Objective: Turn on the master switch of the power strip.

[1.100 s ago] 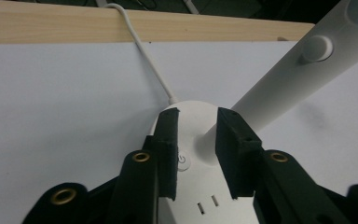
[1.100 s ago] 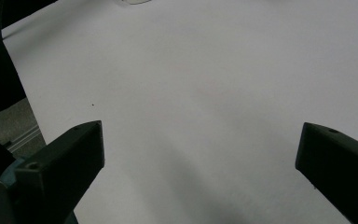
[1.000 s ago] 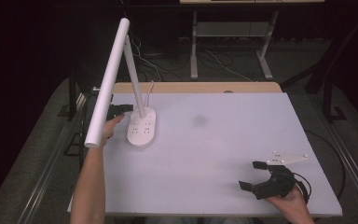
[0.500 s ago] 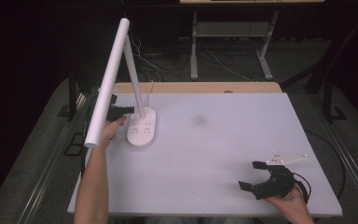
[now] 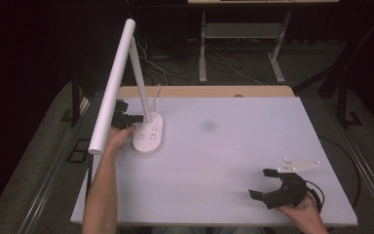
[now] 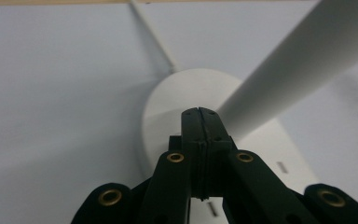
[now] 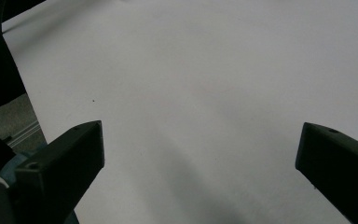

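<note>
Pressing toward the desk lamp (image 5: 146,131), the left gripper (image 5: 135,118) has its jaws fully together with nothing between them; they have just been closing. In the left gripper view the shut tip (image 6: 200,122) sits just over the lamp base (image 6: 177,102), beside the foot of the slanted stem (image 6: 279,79).

Landmark: lamp base. It stands near the table's (image 5: 233,146) left edge, toward the far side. The stem rises from its far end; the long white light bar (image 5: 113,87) runs from the top of the stem toward the person, overhanging the table's left edge. The right gripper (image 5: 267,184) rests well apart from the base, near the front right corner, jaws spread wide, holding nothing.

Handling judgement: rigid plastic, probably light but top-heavy because of the long bar; smooth and likely slippery. Best hold is low on the stem or across the base; a pull on the bar would likely tip it.

Markings: small dark marks on the base top, like touch controls; no brand or text legible.
</note>
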Demonstrator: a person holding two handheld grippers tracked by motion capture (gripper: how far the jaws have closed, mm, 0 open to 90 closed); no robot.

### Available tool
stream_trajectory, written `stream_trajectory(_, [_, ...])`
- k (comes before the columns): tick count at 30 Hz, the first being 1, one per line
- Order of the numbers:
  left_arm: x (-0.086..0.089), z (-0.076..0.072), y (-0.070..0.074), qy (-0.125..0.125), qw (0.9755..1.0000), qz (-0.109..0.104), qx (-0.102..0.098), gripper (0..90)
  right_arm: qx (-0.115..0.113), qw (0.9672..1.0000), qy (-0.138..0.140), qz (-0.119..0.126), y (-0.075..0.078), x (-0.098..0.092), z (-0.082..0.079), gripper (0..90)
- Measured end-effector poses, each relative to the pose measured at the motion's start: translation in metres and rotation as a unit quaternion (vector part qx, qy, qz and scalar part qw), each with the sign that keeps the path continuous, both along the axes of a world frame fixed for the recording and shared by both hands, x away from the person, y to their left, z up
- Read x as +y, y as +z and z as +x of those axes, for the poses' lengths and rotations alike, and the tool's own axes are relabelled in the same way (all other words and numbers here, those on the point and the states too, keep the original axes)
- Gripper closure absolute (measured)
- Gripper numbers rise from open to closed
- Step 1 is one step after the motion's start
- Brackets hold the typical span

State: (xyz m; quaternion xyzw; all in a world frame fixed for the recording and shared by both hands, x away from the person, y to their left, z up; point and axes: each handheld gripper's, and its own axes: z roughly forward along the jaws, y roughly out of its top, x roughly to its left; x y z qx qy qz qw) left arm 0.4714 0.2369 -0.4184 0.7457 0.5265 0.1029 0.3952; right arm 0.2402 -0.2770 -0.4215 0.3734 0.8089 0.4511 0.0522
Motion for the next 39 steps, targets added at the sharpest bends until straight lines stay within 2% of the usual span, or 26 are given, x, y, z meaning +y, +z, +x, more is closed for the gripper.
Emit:
stream_trajectory(4, [0.0037, 0.0006, -0.0028, 0.002, 1.0, -0.008, 0.001, 89.8, 0.0, 1.0, 0.0, -0.001, -0.0003, -0.0001, 0.0002, 0.5])
stream_trajectory(8, [0.0029, -0.0003, -0.003, -0.002, 1.0, -0.008, -0.002, 89.8, 0.002, 1.0, 0.0, -0.002, -0.0007, 0.0002, 0.001, 0.5])
stream_trajectory(11, [0.0015, -0.0015, -0.005, 0.001, 0.9998, -0.018, -0.007, 89.7, 0.002, 1.0, 0.0, -0.002, -0.0008, 0.0004, 0.0008, 0.5])
stream_trajectory(15, [0.0033, -0.001, -0.0048, -0.003, 0.9998, -0.019, -0.001, 89.8, 0.004, 1.0, 0.0, -0.002, -0.0007, 0.0005, 0.0005, 0.5])
stream_trajectory(18, [0.0055, -0.0003, -0.0058, -0.001, 0.9995, -0.032, 0.004, 89.7, 0.003, 1.0, 0.001, -0.002, -0.0007, 0.0005, 0.0003, 0.5])
stream_trajectory(23, [0.0056, -0.0012, -0.0066, 0.003, 0.9993, -0.036, 0.005, 89.8, 0.004, 1.0, 0.002, -0.002, -0.0006, 0.0005, 0.0002, 0.5])
stream_trajectory(25, [0.0081, -0.0003, -0.0078, 0.008, 0.9985, -0.052, 0.014, 89.9, 0.005, 1.0, 0.002, -0.003, -0.0007, 0.0008, 0.0001, 0.5])
stream_trajectory(27, [0.0088, -0.0004, -0.0094, 0.009, 0.998, -0.061, 0.012, 89.9, 0.005, 1.0, 0.002, -0.002, -0.0006, 0.0012, 0.0, 0.5])
stream_trajectory(33, [0.0051, -0.0011, -0.0083, 0.016, 0.9988, -0.045, 0.012, 90.0, 0.002, 1.0, 0.007, -0.004, -0.0009, 0.0021, -0.0002, 0.5])
stream_trajectory(35, [0.0065, -0.0013, -0.0095, 0.017, 0.9983, -0.053, 0.015, 90.0, 0.002, 0.9999, 0.008, -0.005, -0.0008, 0.0022, -0.0003, 0.5])
stream_trajectory(39, [0.0052, -0.0016, -0.0094, 0.021, 0.9984, -0.05, 0.016, 90.0, 0.003, 1.0, 0.008, -0.004, -0.0006, 0.0022, -0.0004, 0.5])
